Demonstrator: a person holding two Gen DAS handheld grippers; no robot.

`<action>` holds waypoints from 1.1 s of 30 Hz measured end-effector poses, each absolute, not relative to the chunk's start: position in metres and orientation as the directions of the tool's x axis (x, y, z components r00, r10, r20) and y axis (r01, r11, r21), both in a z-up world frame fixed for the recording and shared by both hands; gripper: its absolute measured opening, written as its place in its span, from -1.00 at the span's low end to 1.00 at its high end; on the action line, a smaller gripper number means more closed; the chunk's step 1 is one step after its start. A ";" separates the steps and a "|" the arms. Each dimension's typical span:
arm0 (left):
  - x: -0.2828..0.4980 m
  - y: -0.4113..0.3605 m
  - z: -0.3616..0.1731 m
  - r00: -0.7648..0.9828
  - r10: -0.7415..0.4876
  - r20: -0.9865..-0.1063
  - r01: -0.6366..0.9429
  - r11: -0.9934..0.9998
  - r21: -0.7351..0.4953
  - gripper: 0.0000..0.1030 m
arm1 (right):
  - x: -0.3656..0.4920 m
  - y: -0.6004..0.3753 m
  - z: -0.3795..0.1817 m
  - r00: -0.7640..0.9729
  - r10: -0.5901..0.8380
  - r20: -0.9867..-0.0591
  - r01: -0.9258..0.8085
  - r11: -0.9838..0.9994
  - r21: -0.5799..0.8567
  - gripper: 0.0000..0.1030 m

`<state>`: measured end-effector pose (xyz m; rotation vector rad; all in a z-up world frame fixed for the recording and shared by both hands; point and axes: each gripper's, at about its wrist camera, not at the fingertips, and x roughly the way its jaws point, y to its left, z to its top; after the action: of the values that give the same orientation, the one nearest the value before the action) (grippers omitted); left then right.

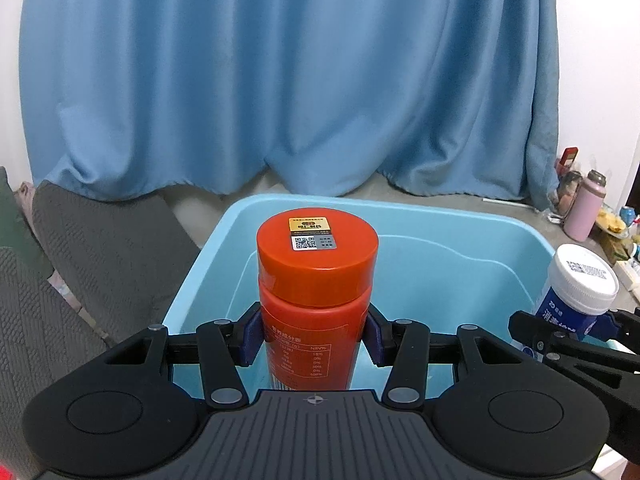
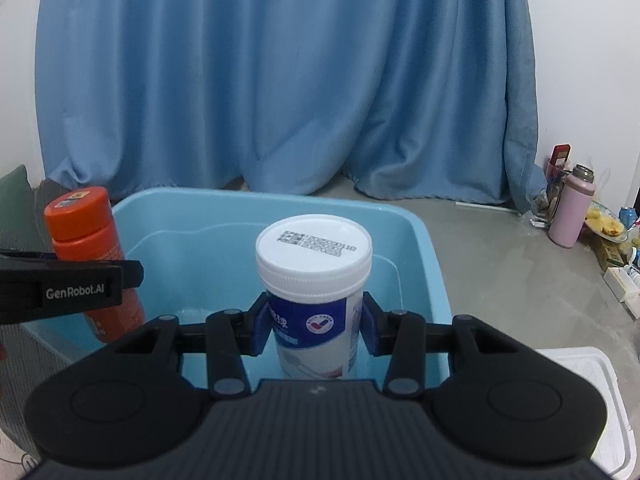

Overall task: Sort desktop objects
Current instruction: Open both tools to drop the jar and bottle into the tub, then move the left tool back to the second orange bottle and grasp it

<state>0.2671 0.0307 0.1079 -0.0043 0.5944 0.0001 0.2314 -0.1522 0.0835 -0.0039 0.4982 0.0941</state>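
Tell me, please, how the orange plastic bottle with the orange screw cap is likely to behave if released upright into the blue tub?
The orange plastic bottle looks rigid, undented between the left gripper pads. Tall and narrow, it may tip, then roll in the light blue plastic tub.

Two bottles held upright side by side over the tub (image 1: 460, 216), orange-capped bottle (image 1: 316, 280) left of white-capped bottle (image 2: 314, 284); curtain (image 1: 280, 80) behind.

"GenRobot.AI" in white on the left gripper (image 2: 120, 276) side, beside the orange bottle (image 2: 92, 248). Orange bottle (image 1: 316, 304) label: "NRV%" column heading, QR sticker on cap. White jar (image 2: 314, 280) lid print illegible.
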 end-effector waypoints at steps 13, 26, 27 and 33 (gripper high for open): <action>0.248 0.026 0.121 0.868 0.049 -0.495 -0.033 0.999 0.040 0.59 | 0.214 -0.165 0.098 0.913 0.071 -0.402 -0.074 0.997 0.008 0.52; 0.186 0.019 0.140 0.901 0.057 -0.430 -0.052 0.998 0.024 0.59 | 0.163 -0.173 0.111 0.937 0.085 -0.338 -0.082 0.996 0.024 0.52; 0.179 0.019 0.141 0.902 0.058 -0.429 -0.051 0.998 0.028 0.59 | 0.158 -0.174 0.110 0.937 0.085 -0.338 -0.081 0.996 0.026 0.52; 0.141 0.016 0.136 0.903 0.062 -0.426 -0.048 0.998 0.042 0.59 | 0.133 -0.175 0.102 0.937 0.090 -0.339 -0.080 0.996 0.043 0.52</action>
<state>0.1414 0.0156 0.1363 0.0307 0.4410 0.0569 0.1333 -0.1753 0.1021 0.0286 0.3473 0.0871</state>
